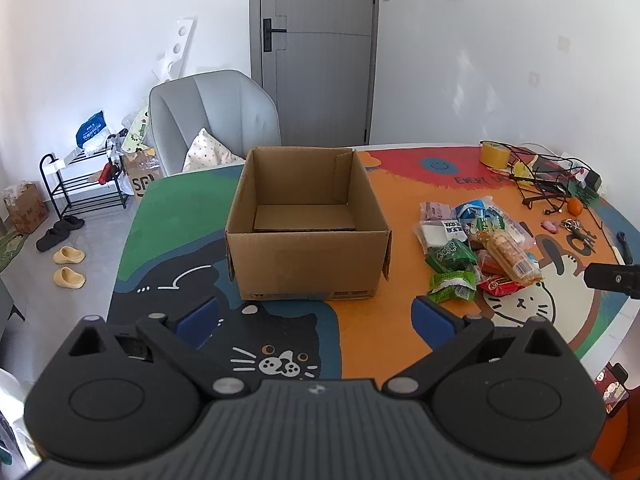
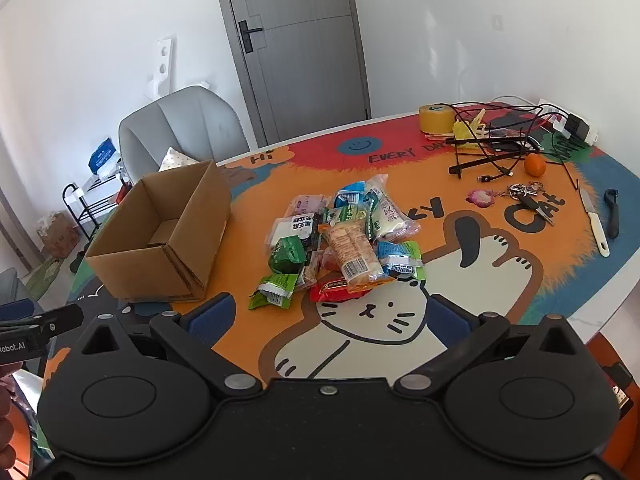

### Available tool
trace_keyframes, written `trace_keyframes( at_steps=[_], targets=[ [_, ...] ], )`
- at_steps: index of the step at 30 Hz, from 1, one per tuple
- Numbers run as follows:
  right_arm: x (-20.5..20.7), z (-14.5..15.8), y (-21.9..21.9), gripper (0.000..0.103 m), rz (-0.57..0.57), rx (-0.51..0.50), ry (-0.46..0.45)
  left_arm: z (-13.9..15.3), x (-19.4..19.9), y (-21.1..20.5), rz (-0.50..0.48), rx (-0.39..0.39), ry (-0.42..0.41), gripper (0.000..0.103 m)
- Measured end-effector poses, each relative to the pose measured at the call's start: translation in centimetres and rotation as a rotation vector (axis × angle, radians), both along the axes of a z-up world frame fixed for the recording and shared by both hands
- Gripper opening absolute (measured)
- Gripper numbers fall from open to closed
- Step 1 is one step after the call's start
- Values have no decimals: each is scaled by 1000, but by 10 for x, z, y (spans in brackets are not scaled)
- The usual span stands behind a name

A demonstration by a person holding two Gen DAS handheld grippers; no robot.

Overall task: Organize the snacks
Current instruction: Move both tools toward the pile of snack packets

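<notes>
An open, empty cardboard box [image 1: 308,236] [image 2: 160,236] stands on the cartoon-cat table mat. To its right lies a pile of snack packets [image 1: 476,244] [image 2: 344,240]: green, blue, white and red wrappers with a long orange biscuit pack [image 2: 352,254] on top. My left gripper [image 1: 316,320] hangs open in front of the box with nothing between its blue pads. My right gripper [image 2: 330,316] is open too, just short of the pile's near edge and holding nothing. A red packet [image 2: 334,290] lies closest to it.
At the table's far right are a yellow tape roll [image 2: 436,118], tangled black cables [image 2: 500,140], an orange fruit [image 2: 535,165], keys [image 2: 524,194], a white-handled knife [image 2: 596,220] and a black peeler [image 2: 612,214]. A grey chair [image 1: 212,120] stands behind the table.
</notes>
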State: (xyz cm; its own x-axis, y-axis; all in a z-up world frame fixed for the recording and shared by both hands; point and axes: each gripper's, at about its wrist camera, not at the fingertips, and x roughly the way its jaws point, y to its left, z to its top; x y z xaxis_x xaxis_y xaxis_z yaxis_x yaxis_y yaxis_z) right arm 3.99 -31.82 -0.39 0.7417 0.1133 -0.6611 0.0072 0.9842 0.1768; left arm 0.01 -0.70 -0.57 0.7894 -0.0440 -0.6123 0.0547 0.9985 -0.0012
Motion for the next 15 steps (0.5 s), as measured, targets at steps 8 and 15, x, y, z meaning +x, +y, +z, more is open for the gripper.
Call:
trace_keyframes(
  at_steps=[8,15],
  targets=[
    [3,-4,-1,103,-16,-3,17,-4,1,-4,-17,0,8,102],
    [0,0,3,103,1,-5,9,-2,0,-1,-11,-19,-5,102]
  ],
)
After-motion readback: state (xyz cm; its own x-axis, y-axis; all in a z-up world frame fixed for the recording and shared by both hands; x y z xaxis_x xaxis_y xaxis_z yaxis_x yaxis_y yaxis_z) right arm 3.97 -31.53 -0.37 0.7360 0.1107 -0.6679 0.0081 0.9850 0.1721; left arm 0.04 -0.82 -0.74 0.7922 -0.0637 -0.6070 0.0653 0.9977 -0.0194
